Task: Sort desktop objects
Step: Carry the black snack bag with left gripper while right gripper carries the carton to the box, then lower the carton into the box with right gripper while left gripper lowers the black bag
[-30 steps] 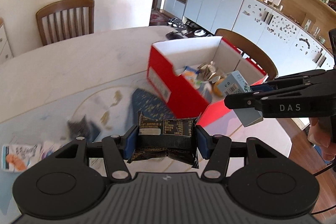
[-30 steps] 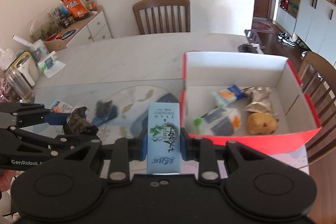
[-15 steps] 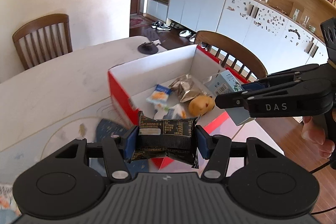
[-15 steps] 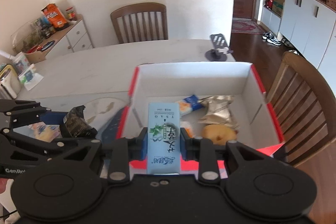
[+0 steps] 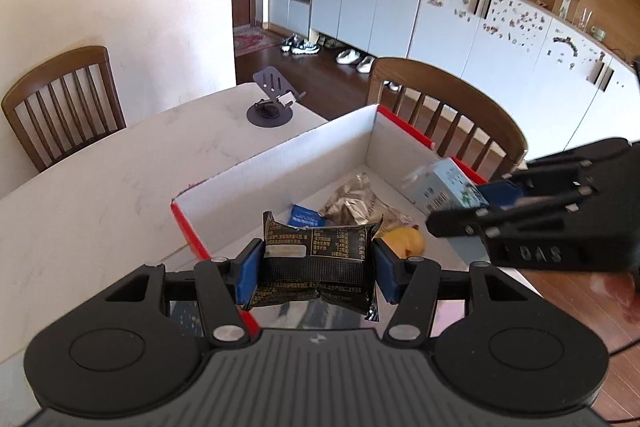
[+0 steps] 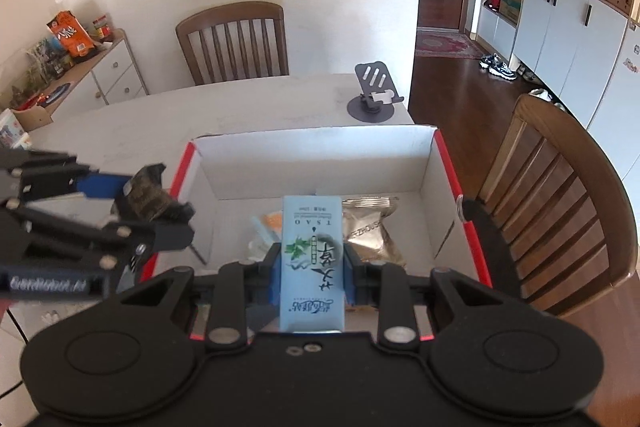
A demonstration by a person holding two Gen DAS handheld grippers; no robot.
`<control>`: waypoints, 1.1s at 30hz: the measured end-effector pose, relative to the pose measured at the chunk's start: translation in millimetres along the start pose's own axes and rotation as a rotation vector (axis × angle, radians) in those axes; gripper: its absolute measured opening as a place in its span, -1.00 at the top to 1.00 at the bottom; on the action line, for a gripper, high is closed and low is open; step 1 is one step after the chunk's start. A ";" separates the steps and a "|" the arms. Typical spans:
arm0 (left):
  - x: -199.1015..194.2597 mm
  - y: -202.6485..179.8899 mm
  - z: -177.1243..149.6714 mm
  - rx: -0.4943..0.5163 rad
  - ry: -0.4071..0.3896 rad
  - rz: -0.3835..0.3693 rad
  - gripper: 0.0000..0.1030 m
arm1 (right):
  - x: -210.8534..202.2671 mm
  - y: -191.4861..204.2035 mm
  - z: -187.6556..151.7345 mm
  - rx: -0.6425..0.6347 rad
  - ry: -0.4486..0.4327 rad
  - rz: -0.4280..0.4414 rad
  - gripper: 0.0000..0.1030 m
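Softness was my worry with the black snack packet (image 5: pixel 318 263), light and crinkly, pinched mid-body by my left gripper (image 5: pixel 316 273), while my right gripper (image 6: pixel 312 267) clamped the stiff blue carton (image 6: pixel 312 259) over the red box (image 6: pixel 444 163).

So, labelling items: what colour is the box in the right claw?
Light blue box, clearest in the right wrist view.

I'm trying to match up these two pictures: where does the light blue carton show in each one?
Left wrist view: the light blue carton is at right, held by the right gripper.
Right wrist view: bottom centre, between the fingers.
Shared landmark: the red box.
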State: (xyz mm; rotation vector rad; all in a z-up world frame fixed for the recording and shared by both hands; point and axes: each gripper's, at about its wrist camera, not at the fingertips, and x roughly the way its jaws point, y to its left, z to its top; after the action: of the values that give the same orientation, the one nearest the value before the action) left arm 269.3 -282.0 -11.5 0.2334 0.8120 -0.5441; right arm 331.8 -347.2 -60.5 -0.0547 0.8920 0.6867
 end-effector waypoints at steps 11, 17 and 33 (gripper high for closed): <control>56.1 4.2 27.7 0.012 0.078 0.040 -0.09 | 33.1 -3.3 -1.0 -0.024 0.057 -0.010 0.46; 81.1 4.5 39.7 0.000 0.107 0.054 -0.09 | 49.0 -4.5 -6.6 -0.009 0.098 0.002 0.46; 137.3 3.7 34.4 0.037 0.189 0.112 -0.10 | 79.6 9.1 -18.2 -0.069 0.194 0.038 0.46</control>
State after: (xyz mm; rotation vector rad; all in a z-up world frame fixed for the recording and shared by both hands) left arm 369.7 -343.4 -90.1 0.3659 0.9662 -0.4360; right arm 348.2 -303.8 -128.2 -0.1689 1.0572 0.7565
